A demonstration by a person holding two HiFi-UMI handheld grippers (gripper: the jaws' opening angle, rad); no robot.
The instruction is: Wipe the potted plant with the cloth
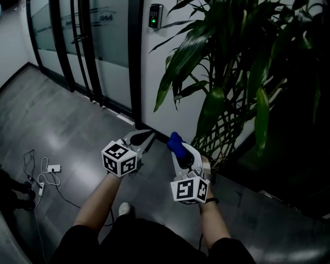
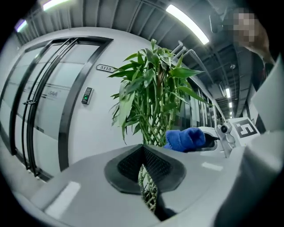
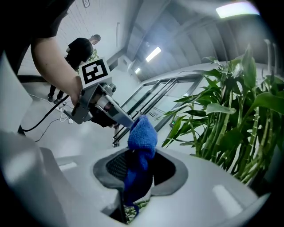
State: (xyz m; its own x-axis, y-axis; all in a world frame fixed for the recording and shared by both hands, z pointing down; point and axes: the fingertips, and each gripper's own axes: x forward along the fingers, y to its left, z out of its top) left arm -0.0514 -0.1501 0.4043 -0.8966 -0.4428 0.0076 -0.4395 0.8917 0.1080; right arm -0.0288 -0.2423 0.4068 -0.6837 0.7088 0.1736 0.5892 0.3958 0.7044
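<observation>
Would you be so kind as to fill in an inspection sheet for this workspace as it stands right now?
Surface: glossy grey floor; no table in view.
Job's things: potted plant stands against the wall, ahead and to the right. The blue cloth is close to its stems; contact cannot be told.
Clutter: nothing seen.
Grippers: left gripper has its jaws together and holds nothing. Right gripper is shut on the cloth.
Cables: white cable and power strip lie loose on the floor, far left.
Surroundings: dark-framed glass doors; keypad with a green light on the wall.
</observation>
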